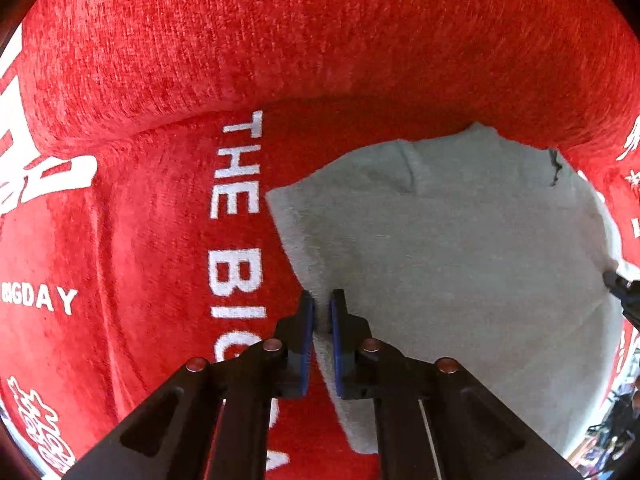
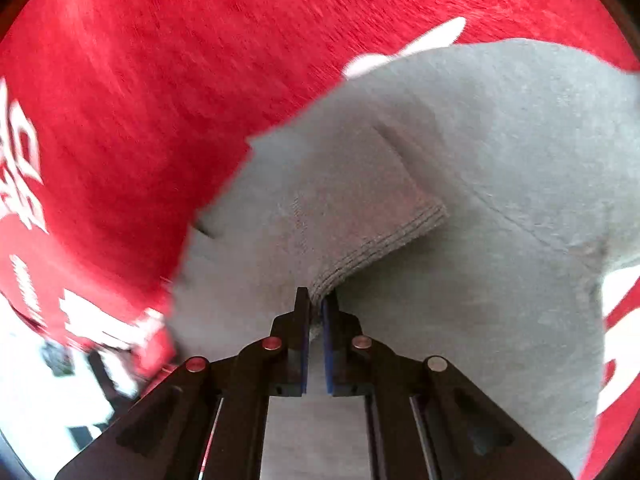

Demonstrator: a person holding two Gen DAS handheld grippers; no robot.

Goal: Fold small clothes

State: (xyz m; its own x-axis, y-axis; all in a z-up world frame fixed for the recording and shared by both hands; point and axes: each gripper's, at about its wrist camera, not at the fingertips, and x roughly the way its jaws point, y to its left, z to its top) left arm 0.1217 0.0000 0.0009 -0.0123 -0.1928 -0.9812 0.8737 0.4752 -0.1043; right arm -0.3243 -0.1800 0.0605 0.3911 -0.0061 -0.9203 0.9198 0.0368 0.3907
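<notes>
A small grey garment [image 1: 460, 240] lies spread on a red plush cover with white lettering [image 1: 160, 220]. My left gripper [image 1: 322, 304] is shut on the garment's left edge, pinching the cloth between its blue pads. My right gripper [image 2: 316, 300] is shut on the ribbed hem of a grey sleeve or cuff [image 2: 380, 244] of the same garment [image 2: 500, 160], which fills most of the right wrist view. The right gripper's tip also shows in the left wrist view [image 1: 622, 292] at the garment's right edge. The right wrist view is motion-blurred.
The red cover [image 2: 140, 100] rises into a padded back or roll [image 1: 320, 40] behind the garment. White lettering reads "THE BIG" [image 1: 236, 220] left of the garment. Room clutter shows at the lower left of the right wrist view [image 2: 80, 380].
</notes>
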